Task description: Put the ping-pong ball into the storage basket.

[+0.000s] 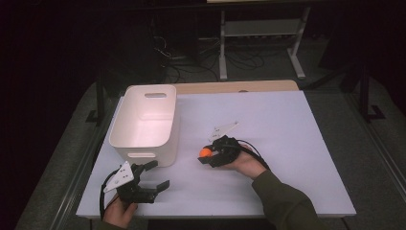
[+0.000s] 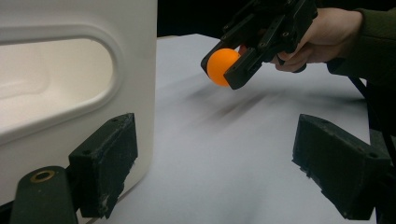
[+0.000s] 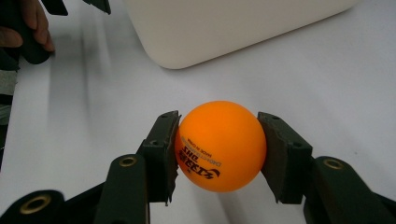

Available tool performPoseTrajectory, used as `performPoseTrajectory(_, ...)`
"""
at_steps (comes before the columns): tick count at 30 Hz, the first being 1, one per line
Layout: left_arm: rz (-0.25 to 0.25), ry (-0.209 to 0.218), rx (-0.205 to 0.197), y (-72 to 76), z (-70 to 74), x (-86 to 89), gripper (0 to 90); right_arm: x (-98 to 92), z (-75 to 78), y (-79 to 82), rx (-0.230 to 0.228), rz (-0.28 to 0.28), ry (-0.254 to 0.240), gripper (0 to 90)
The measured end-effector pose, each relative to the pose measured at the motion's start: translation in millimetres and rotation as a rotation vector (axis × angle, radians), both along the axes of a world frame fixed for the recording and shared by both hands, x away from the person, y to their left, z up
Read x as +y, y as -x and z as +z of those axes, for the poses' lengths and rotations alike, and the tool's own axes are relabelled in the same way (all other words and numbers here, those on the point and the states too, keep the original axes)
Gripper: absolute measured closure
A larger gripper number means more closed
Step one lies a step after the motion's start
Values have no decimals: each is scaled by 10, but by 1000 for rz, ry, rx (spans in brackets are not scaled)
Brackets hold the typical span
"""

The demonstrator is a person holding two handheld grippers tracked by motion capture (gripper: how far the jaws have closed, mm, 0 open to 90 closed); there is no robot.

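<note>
Two tongs — right tongs (image 3: 218, 154) grip orange ball (image 3: 218, 145), print upside-down.

Dim, dark surroundings; white table (image 1: 287, 143) brightly lit, streaky blurred shadows close up.

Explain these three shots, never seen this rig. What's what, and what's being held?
No robot here: a person holds a two-jaw gripper in each hand. The high view looks down on the table. The other two come from cameras riding on the grippers, looking along their black jaws. A white bin stands on the table. The right gripper is shut on an orange ball, jaws pressed to its sides, apparently just above the table. The left gripper is open and holds nothing, beside the bin's near corner.
</note>
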State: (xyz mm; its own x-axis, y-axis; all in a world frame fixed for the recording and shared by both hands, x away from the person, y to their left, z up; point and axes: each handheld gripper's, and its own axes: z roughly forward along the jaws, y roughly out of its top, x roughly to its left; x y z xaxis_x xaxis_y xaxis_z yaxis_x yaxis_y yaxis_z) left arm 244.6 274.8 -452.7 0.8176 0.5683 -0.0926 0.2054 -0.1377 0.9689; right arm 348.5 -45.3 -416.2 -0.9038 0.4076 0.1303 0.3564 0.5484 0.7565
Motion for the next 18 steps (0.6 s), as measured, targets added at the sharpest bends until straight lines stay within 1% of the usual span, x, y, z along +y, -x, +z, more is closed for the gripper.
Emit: performPoseTrajectory(18, 0, 2, 1, -1, 0, 1, 139, 191, -23, -29, 4, 30, 0, 494)
